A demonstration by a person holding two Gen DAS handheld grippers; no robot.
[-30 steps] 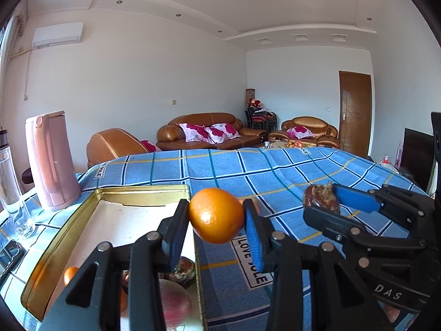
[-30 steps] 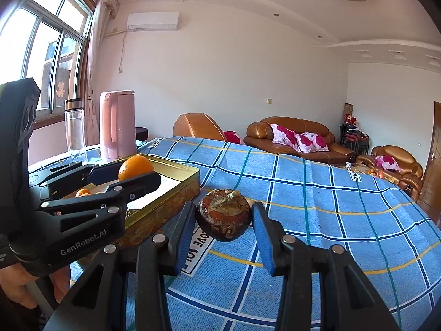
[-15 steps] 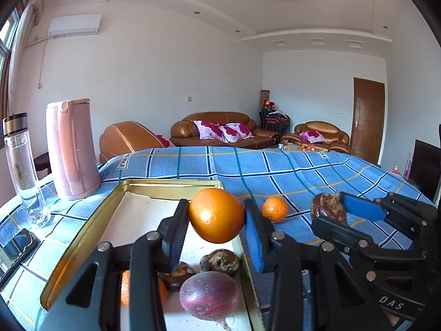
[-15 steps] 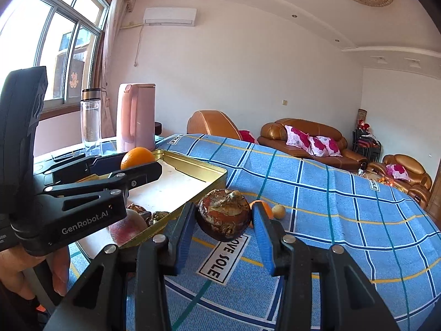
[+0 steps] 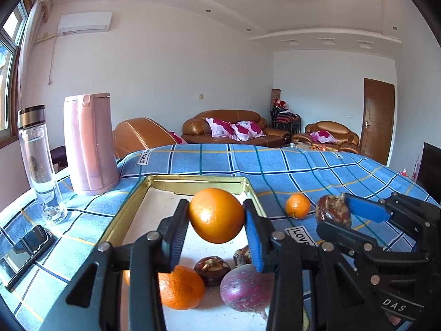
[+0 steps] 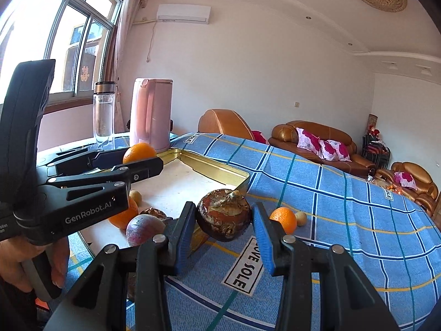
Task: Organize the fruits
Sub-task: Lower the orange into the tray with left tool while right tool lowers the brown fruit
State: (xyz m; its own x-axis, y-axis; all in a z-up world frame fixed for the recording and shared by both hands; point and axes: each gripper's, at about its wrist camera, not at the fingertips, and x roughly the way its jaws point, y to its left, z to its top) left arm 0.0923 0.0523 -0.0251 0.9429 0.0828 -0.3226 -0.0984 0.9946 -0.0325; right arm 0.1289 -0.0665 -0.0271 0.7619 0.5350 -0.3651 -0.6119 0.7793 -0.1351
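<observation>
- White walls (image 5: 165, 88) and ceiling around me, air conditioner (image 5: 85, 22) high up.
- Window (image 6: 69, 44) on my left, bright daylight.
- Brown leather sofas (image 5: 234, 129) with floral cushions, brown door (image 5: 378, 118) beyond.

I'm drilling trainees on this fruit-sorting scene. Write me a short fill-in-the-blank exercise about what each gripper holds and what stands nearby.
1. The left gripper is shut on an ____.
2. The right gripper is shut on a dark brown ____.
3. The tray holding fruit is ____ in colour.
4. Beside the clear bottle stands a ____ kettle.

Missing words: orange; mangosteen; gold; pink
</observation>
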